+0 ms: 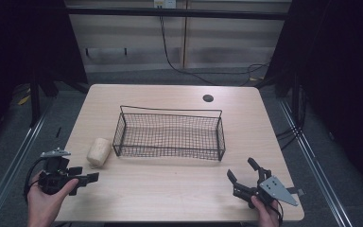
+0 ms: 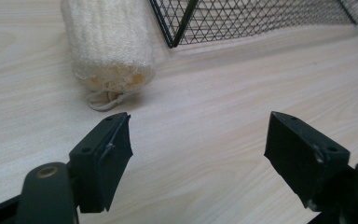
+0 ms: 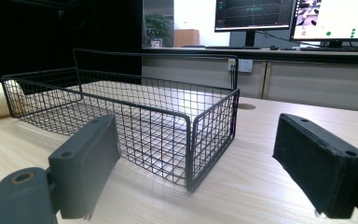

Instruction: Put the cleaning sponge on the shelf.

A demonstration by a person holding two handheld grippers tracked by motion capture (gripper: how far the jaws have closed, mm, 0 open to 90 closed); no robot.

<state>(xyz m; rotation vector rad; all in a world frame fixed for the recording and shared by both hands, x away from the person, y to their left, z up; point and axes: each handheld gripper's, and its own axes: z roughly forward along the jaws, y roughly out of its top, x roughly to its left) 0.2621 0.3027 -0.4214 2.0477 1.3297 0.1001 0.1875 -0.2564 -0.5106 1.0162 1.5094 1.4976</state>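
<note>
So the left claw (image 1: 82,178) is held low at the near left corner of the bench (image 1: 170,198), lying sideways in the person's left hand (image 1: 45,201), with its jaws spread wide, nothing in them, aimed right along the near edge. The right claw (image 1: 242,176) sits at the near right, gripped by the right hand (image 1: 265,213), jaws also spread and empty, pointing up-left toward the wire basket (image 1: 170,135).

One loofah (image 1: 99,151), a pale roll, lies on its side just beside the basket's left end, apart from the left claw. Its long axis runs roughly front to back, and the end with the little string loop (image 2: 103,100) faces the left claw.

Count: one loofah, one basket, two claws.
</note>
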